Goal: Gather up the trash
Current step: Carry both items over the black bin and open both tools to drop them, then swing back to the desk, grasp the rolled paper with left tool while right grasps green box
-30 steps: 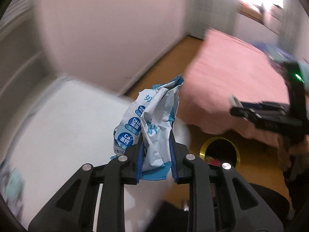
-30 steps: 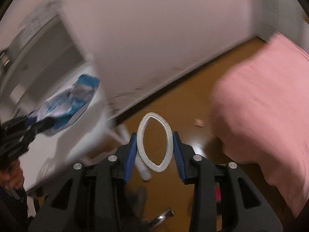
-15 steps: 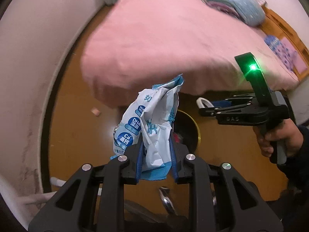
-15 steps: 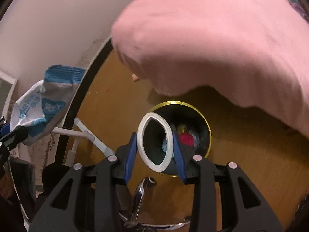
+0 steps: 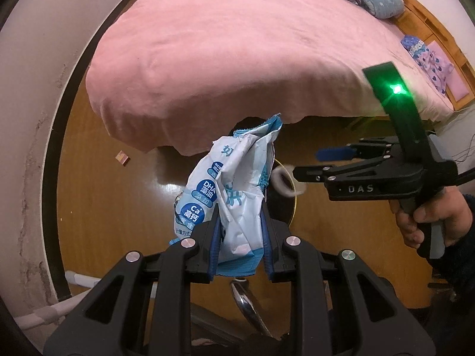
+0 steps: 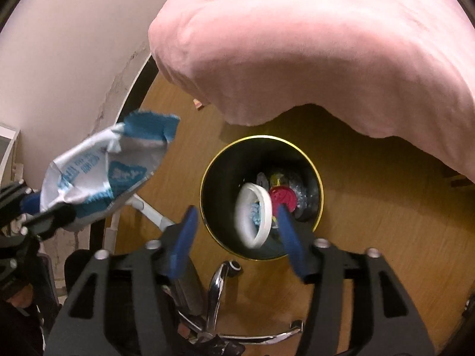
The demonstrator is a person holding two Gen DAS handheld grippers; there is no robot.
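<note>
My left gripper (image 5: 241,231) is shut on a crumpled blue and white snack wrapper (image 5: 228,190), held above the floor; the wrapper also shows at the left of the right wrist view (image 6: 101,178). My right gripper (image 6: 236,225) is open above a black trash bin with a gold rim (image 6: 225,160). A white plastic ring (image 6: 253,213) is loose between its fingers, blurred, dropping into the bin. The ring (image 5: 283,181) and the right gripper (image 5: 326,163) also show in the left wrist view, over the bin's rim (image 5: 294,207). The bin holds other trash.
A bed with a pink cover (image 5: 237,53) overhangs the wooden floor (image 5: 118,201) just behind the bin. A small scrap (image 5: 122,157) lies on the floor by the bed. A chrome chair base (image 6: 216,293) sits below the grippers. A wall (image 6: 59,44) stands at left.
Both grippers swung from the white surface over to the bin by the bed. My right gripper opened and let go of the white ring. The left still holds the wrapper.
</note>
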